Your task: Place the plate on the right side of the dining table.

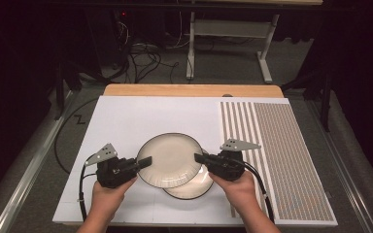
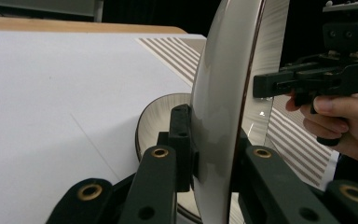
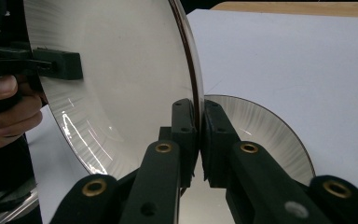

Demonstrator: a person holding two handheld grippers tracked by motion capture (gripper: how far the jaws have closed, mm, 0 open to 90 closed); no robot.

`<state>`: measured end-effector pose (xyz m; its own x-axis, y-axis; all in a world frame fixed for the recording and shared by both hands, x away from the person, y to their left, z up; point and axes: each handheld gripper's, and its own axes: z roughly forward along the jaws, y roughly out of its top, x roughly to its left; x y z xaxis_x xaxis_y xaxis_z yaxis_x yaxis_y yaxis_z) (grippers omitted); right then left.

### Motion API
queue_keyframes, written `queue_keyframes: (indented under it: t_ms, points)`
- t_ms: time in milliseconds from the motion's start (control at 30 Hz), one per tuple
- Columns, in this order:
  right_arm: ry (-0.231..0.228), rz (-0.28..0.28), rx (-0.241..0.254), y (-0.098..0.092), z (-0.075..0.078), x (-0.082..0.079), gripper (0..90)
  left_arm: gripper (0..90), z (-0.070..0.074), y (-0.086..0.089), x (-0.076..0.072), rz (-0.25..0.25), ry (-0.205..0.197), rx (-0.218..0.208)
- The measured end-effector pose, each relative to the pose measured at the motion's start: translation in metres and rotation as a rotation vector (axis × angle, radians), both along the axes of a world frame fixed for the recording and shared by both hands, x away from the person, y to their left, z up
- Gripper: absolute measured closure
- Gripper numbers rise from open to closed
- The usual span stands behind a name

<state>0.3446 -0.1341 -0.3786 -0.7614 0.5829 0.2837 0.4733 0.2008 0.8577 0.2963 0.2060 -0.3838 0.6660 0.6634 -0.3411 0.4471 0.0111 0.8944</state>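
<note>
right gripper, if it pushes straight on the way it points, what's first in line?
The right gripper, clamped on the upper plate, points left across it. Next in line, probably the left gripper on the opposite rim.

The table [image 1: 126,116] is seen from above, looking forward and down. From each gripper, the raised plate [image 2: 223,93] is viewed close, from opposite rims.

Two plates: an upper plate [image 1: 169,160] and a lower plate [image 1: 196,188]. Two grippers: left gripper [image 1: 144,162], right gripper [image 1: 200,158]. One striped mat [image 1: 281,160].
</note>
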Motion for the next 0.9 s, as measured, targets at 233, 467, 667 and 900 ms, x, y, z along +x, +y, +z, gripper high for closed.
queue_keyframes:
  t_ms: [233,467,667,900]
  points:
    - [-0.018,-0.003,0.009,-0.011,0.007,-0.004,87.1,79.8,0.002,-0.009,0.0,-0.008,0.002,-0.027]
    - [-0.017,-0.029,-0.015,-0.027,0.012,-0.004,86.2,79.8,0.005,-0.029,0.007,-0.019,0.033,-0.022]
    - [-0.027,-0.081,-0.043,-0.043,0.016,-0.005,85.4,79.6,0.008,-0.048,0.017,-0.034,0.048,-0.018]
    - [-0.019,-0.123,-0.033,-0.067,0.017,-0.004,85.6,79.5,0.014,-0.074,0.029,-0.059,0.055,-0.005]
